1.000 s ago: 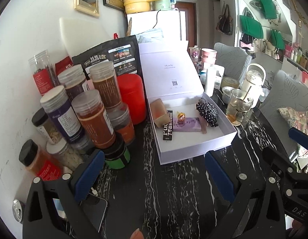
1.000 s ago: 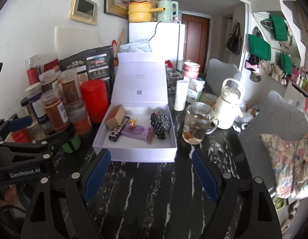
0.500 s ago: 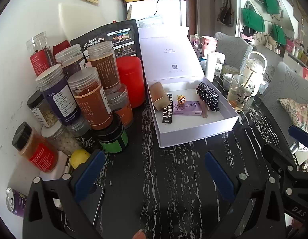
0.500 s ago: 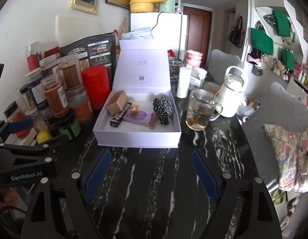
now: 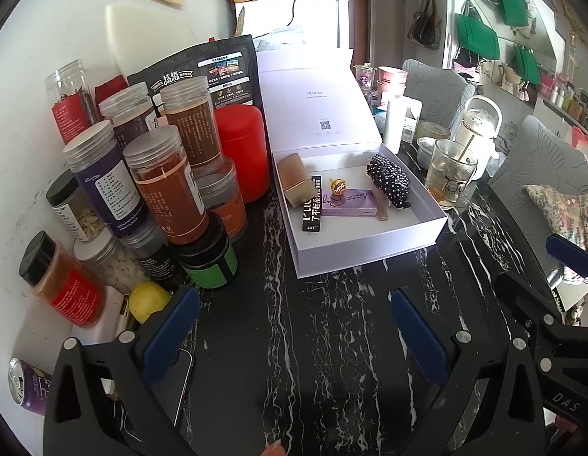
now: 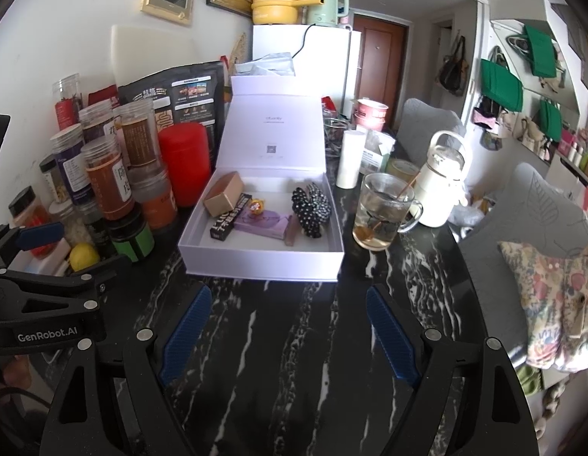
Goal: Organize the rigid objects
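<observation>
An open white box [image 5: 370,243] [image 6: 260,262] stands mid-table with its lid propped up behind. Inside lie a tan block [image 5: 296,182] [image 6: 223,193], a black bar [image 5: 311,209], a gold-wrapped candy [image 5: 337,186], a flat purple box [image 5: 349,203] [image 6: 261,222], a pink tube [image 6: 290,233] and a black dotted hair tie [image 5: 389,180] [image 6: 311,205]. My left gripper [image 5: 294,296] hovers open over the dark marble in front of the box. My right gripper [image 6: 289,296] is open too, just short of the box's front wall. Neither holds anything.
Several spice jars [image 5: 165,190] and a red canister [image 5: 241,152] crowd the left wall. A lemon [image 5: 147,300], a phone [image 5: 176,387] and a can [image 5: 26,383] lie near my left gripper. A glass mug [image 6: 381,212] and a white kettle [image 6: 442,186] stand right of the box.
Both views have dipped slightly, so more of the near table, the lemon and the can now show. The jaws stay equally wide and nothing in the box has moved.
</observation>
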`<state>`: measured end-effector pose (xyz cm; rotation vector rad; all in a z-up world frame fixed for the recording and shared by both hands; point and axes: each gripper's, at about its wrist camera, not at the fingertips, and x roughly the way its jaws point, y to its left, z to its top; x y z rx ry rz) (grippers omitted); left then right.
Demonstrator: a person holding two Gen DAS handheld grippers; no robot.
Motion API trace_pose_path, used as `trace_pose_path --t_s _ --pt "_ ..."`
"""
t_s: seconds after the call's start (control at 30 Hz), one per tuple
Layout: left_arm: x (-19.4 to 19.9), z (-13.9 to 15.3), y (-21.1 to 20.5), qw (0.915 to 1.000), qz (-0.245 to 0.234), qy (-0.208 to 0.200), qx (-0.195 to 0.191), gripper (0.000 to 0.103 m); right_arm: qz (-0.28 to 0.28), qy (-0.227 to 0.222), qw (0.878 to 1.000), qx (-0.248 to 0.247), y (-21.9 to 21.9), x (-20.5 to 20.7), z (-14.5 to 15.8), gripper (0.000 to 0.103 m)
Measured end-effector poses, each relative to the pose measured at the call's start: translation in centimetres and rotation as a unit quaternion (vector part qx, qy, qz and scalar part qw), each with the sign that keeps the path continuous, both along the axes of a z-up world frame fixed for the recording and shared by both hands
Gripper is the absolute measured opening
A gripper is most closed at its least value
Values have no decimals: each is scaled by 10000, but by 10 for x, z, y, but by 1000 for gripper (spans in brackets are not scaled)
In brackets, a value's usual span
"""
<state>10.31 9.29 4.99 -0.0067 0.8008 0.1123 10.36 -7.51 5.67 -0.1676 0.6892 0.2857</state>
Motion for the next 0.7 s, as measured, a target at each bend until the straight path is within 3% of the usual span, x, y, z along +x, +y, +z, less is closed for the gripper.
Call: trace_pose_path --t_s 0.7 --pt "-2 1 -2 10000 2 30 14 103 -22 -32 9999 -108 -3 0 1 85"
